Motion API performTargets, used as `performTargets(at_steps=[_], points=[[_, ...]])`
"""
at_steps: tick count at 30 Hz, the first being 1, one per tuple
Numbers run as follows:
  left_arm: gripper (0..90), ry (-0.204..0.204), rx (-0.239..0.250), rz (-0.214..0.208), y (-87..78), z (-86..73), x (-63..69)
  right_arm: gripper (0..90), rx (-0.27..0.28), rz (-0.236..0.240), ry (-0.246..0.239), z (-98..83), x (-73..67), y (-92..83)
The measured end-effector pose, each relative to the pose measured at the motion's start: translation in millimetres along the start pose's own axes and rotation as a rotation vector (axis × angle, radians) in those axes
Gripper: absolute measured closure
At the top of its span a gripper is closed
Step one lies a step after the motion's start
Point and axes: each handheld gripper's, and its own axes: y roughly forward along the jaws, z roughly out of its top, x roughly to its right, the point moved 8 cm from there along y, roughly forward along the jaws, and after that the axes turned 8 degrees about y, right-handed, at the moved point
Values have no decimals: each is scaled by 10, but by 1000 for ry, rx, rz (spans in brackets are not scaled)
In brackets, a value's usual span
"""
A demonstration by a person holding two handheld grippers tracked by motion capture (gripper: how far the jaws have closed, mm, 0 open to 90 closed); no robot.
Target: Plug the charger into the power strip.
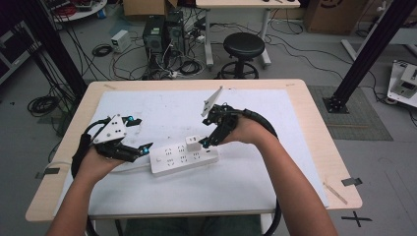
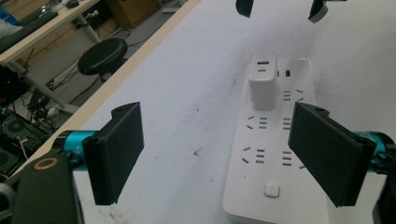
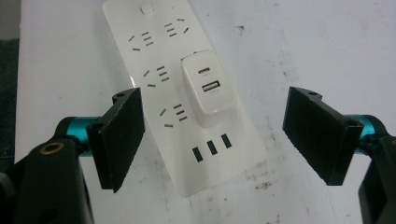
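Note:
A white power strip (image 1: 182, 157) lies on the white mat, with a white USB charger (image 1: 192, 143) plugged into a socket near its right end. My right gripper (image 1: 205, 135) hovers just above and right of the charger. In the right gripper view it (image 3: 217, 135) is open, with the charger (image 3: 208, 88) and strip (image 3: 154, 60) below the gap and untouched. My left gripper (image 1: 138, 135) sits at the strip's left end. Its jaws (image 2: 224, 149) stand open, the switch end of the strip (image 2: 271, 163) between them, the charger (image 2: 262, 84) farther along. The right gripper (image 2: 280, 9) hangs beyond it.
The mat (image 1: 147, 105) covers most of a wooden table (image 1: 314, 128). The strip's cord (image 1: 133, 168) runs off to the left under my left hand. Behind the table stand a black stool (image 1: 243, 46), computer towers (image 1: 162, 32) and loose floor cables.

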Motion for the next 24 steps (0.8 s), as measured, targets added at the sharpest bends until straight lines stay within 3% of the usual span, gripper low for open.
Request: performTargets(at_steps=[9, 13, 24], points=[[182, -10, 13, -4, -13, -32, -46, 213, 114, -29, 70, -193, 1, -227], [183, -25, 30, -8, -2, -56, -48, 213, 198, -44, 125, -390, -5, -360], [182, -48, 39, -35, 71, -148, -14, 212, 284, -59, 200, -729, -15, -423]])
